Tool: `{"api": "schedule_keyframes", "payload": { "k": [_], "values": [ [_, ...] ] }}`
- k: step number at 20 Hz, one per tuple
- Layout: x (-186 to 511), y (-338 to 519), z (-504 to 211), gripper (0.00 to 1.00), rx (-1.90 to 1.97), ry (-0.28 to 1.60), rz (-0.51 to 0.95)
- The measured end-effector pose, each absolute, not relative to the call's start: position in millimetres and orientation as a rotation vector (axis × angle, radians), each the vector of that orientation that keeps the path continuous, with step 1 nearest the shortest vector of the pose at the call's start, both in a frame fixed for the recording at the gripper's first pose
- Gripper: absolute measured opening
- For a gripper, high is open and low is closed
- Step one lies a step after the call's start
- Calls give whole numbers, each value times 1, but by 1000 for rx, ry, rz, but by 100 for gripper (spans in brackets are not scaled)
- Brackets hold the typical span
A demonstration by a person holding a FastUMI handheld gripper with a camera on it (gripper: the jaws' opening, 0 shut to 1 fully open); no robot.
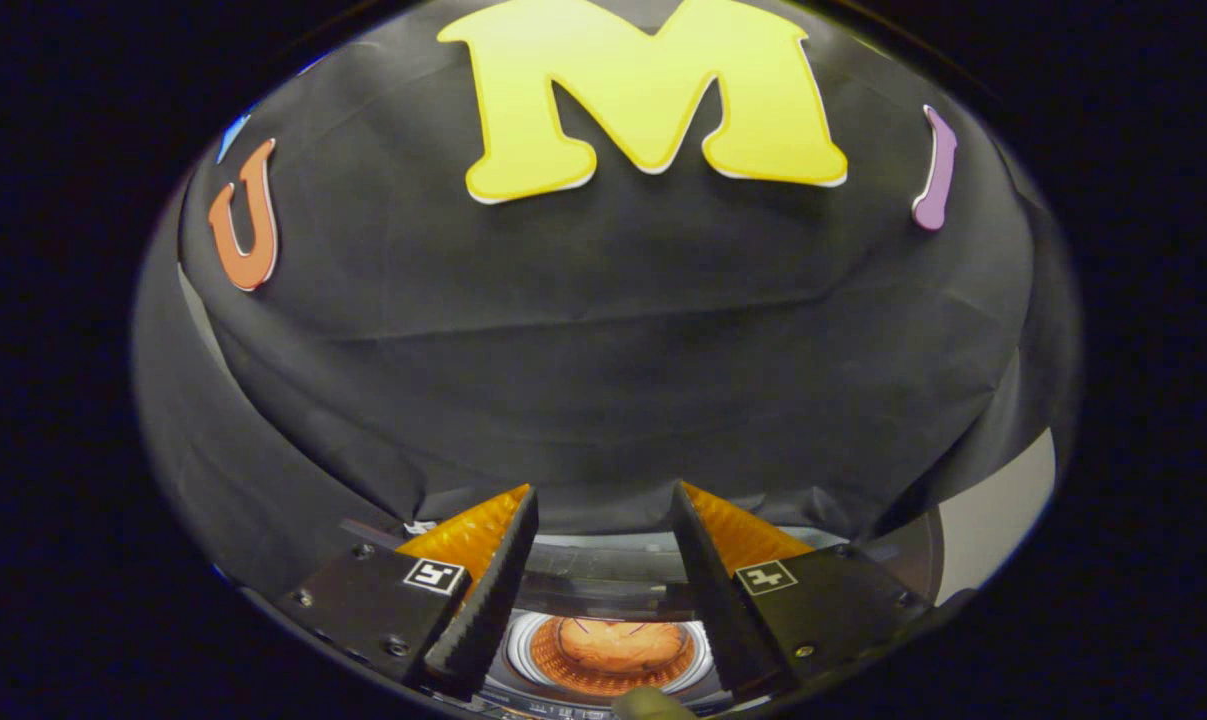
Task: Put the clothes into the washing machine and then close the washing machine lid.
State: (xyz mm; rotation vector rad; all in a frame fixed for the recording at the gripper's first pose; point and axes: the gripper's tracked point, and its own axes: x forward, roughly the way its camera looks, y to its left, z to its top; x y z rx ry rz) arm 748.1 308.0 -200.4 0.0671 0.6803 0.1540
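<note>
The tongs [603, 560] are standing apart with nothing between their fingers, hanging above the washing machine [613, 655] and looking mostly at the black cloth wall [603, 330] of the booth. Below and between the fingers the machine's round mouth is showing, ringed by a pale rim, and inside the lit drum something orange is lying, which I am taking to be the clothes [618, 645], though the view is too small to be sure of the fabric. On that reading the loading step is looking done and the step in hand is the closing of the lid. A dark band [603, 590] is running crosswise just beyond the mouth, between the fingertips; it may be the raised lid or the machine's back edge, and I cannot tell which. The mouth is facing upward toward the tongs, so the drum's axis is running roughly up and down, and the lid's long edge would be lying crosswise to the fingers. The next move is calling for the tongs to tip down, find the lid's free edge, and press or pull it over the mouth. A small rounded thing [653, 703] is showing nearest the camera; what it is I cannot say.
</note>
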Motion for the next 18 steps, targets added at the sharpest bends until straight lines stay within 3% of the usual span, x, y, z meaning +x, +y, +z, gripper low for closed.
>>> {"api": "schedule_keyframes", "payload": {
  "k": [3, 18],
  "values": [
    [744, 307, -228, 84, 76, 738, 124],
    [727, 306, -230, 85, 59, 685, 142]
  ]
}}
